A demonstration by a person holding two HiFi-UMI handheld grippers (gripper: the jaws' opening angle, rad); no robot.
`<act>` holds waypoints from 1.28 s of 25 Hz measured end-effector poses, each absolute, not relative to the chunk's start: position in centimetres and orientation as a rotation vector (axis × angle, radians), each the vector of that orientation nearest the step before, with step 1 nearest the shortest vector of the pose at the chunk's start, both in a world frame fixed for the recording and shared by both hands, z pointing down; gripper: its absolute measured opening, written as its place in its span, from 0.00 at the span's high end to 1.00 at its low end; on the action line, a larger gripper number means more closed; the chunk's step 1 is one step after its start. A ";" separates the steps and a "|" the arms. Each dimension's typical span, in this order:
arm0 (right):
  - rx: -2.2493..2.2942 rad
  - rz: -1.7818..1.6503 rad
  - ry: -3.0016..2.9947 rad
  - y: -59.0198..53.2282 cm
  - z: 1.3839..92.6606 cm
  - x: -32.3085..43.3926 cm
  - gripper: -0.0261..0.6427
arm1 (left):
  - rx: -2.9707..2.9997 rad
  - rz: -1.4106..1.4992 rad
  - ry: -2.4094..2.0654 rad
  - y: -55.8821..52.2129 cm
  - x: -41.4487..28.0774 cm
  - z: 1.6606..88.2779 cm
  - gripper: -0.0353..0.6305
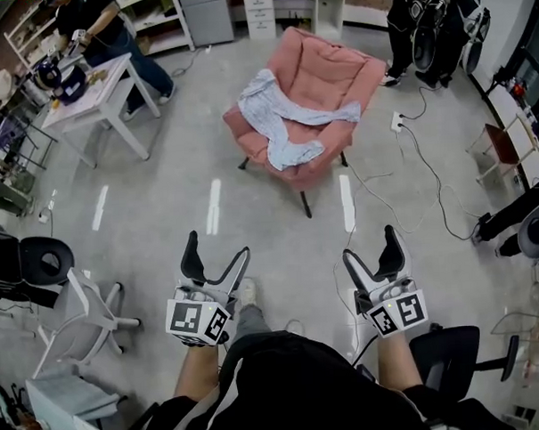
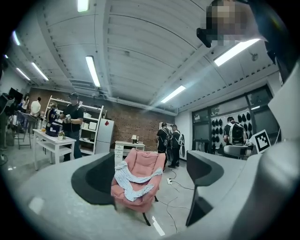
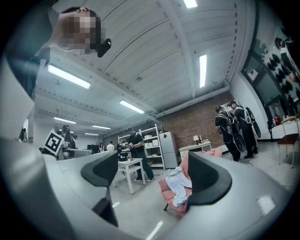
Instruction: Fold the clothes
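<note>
A light blue-and-white garment (image 1: 288, 124) lies crumpled over the seat and front edge of a pink armchair (image 1: 321, 60) out on the grey floor, well ahead of me. My left gripper (image 1: 219, 246) and right gripper (image 1: 369, 243) are held level near my body, both open with nothing between their jaws. In the left gripper view the garment (image 2: 129, 180) on the armchair (image 2: 146, 161) shows far off between the spread jaws of the left gripper (image 2: 150, 176). The right gripper view has the garment (image 3: 178, 187) beside the right pad of the right gripper (image 3: 157, 173).
A white table (image 1: 95, 92) with a person (image 1: 110, 29) at it stands at the back left. Cables (image 1: 419, 159) and a power strip (image 1: 396, 120) lie right of the armchair. A white office chair (image 1: 77, 307) is close on my left, a black one (image 1: 453, 344) on my right. People (image 1: 422, 25) stand at the back right.
</note>
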State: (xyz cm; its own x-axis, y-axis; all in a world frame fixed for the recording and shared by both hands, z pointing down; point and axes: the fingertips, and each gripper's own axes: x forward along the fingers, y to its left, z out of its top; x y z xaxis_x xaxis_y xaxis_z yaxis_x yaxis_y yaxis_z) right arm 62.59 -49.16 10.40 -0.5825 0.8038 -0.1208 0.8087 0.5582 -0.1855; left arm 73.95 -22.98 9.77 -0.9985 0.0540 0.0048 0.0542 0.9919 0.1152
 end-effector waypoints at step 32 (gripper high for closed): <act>1.368 -0.245 2.848 -22.5 13.4 41.0 0.38 | 0.122 -0.078 -3.044 2.2 50.6 14.8 0.24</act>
State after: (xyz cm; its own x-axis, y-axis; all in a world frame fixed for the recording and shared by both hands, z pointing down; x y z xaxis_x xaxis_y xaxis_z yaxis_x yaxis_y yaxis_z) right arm 40.95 -22.46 13.44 -0.6267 0.7781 -0.0424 0.7739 0.6151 -0.1509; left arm 50.59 2.18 14.80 -0.9923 -0.0824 0.0922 -0.0776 0.9955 0.0550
